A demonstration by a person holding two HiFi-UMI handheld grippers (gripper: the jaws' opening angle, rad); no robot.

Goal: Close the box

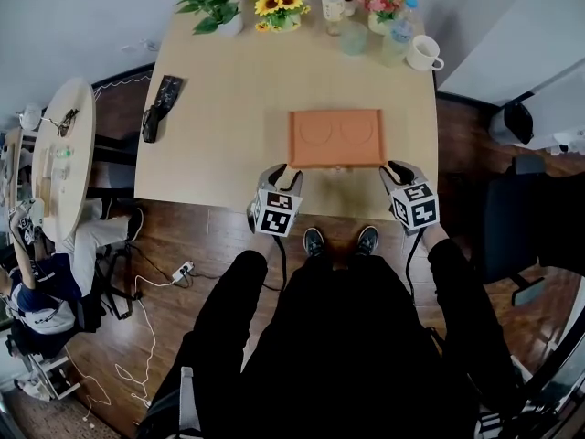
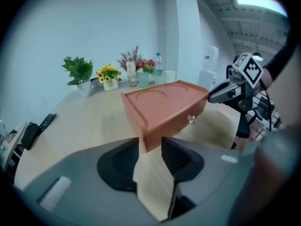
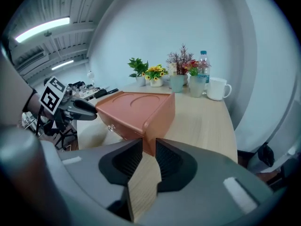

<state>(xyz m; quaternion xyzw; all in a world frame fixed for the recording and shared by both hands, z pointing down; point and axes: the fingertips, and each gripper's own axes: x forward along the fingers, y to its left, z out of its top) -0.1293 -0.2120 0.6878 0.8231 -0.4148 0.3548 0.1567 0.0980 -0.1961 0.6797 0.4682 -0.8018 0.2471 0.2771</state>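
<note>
Head view: terracotta wooden box (image 1: 335,138) on tabletop (image 1: 219,108), just beyond both sets of jaws. Left gripper (image 1: 283,176) off its near left corner, right gripper (image 1: 398,172) off near right corner. No contact that I can confirm.

Left gripper view: jaws nearly together, narrow gap, only bare tabletop between; nothing grasped. Box corner just ahead of the tips. Drawer front with small knob (image 2: 191,119) lies flush with the body.

Right gripper view: jaws likewise almost closed, released, empty. Box corner directly past the tips, apparently apart.

Judgement: box looks shut already, no gap at drawer. Little left beyond pulling clear.
</note>
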